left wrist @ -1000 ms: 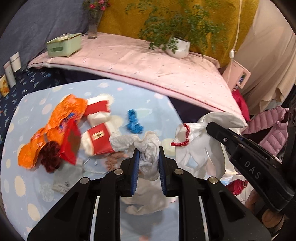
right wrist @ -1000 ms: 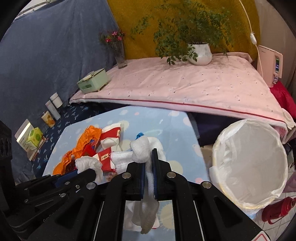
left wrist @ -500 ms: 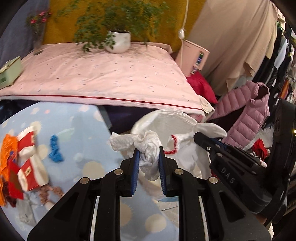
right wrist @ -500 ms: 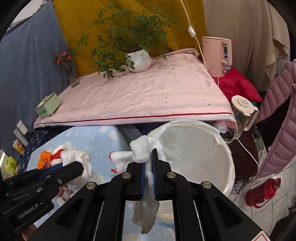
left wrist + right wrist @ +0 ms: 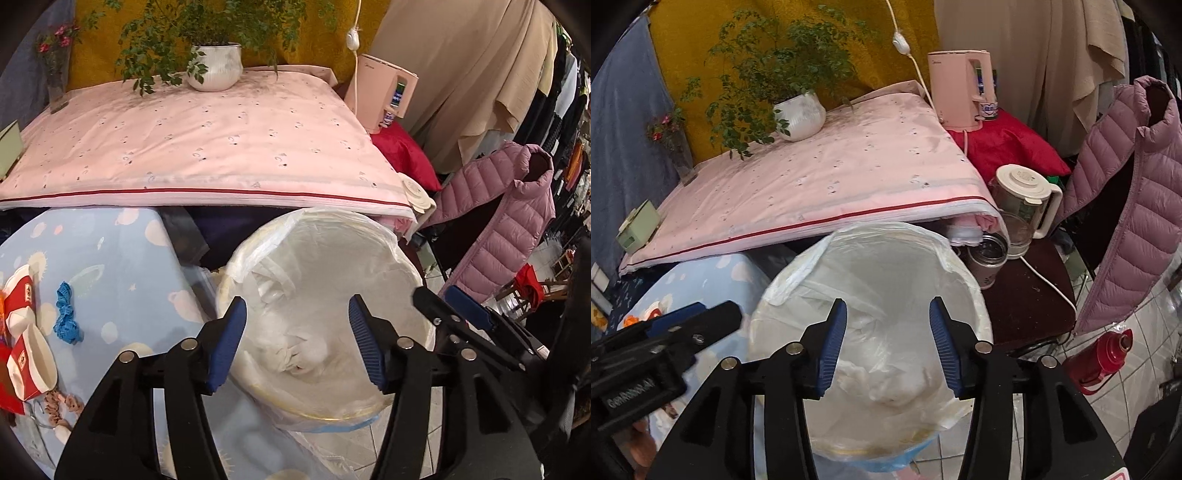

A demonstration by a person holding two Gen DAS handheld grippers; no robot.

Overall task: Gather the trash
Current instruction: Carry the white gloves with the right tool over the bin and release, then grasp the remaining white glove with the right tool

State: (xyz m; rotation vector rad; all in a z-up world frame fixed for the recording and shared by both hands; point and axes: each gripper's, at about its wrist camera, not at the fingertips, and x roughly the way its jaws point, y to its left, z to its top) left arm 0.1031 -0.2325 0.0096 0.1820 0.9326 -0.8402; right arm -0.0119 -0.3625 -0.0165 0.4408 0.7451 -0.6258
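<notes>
A bin lined with a white plastic bag [image 5: 314, 236] [image 5: 882, 240] stands beside the blue table. White gloves [image 5: 295, 356] [image 5: 897, 384] lie at its bottom. My left gripper [image 5: 295, 332] is open and empty above the bin. My right gripper [image 5: 888, 336] is open and empty above it too; it also shows in the left wrist view [image 5: 447, 306]. On the blue table [image 5: 110, 258] lie a blue scrap [image 5: 66, 314], red-and-white paper cups [image 5: 26, 332] and brown bits [image 5: 59, 406].
A pink-covered bed [image 5: 192, 147] with a potted plant [image 5: 214, 66] lies behind. A pink kettle [image 5: 964, 88], a white jug [image 5: 1023, 199], a red flask [image 5: 1100, 354] and a pink jacket [image 5: 1137, 192] stand to the right.
Both grippers swung right from the table to over the bin and opened. The white gloves they held have dropped into the bag.
</notes>
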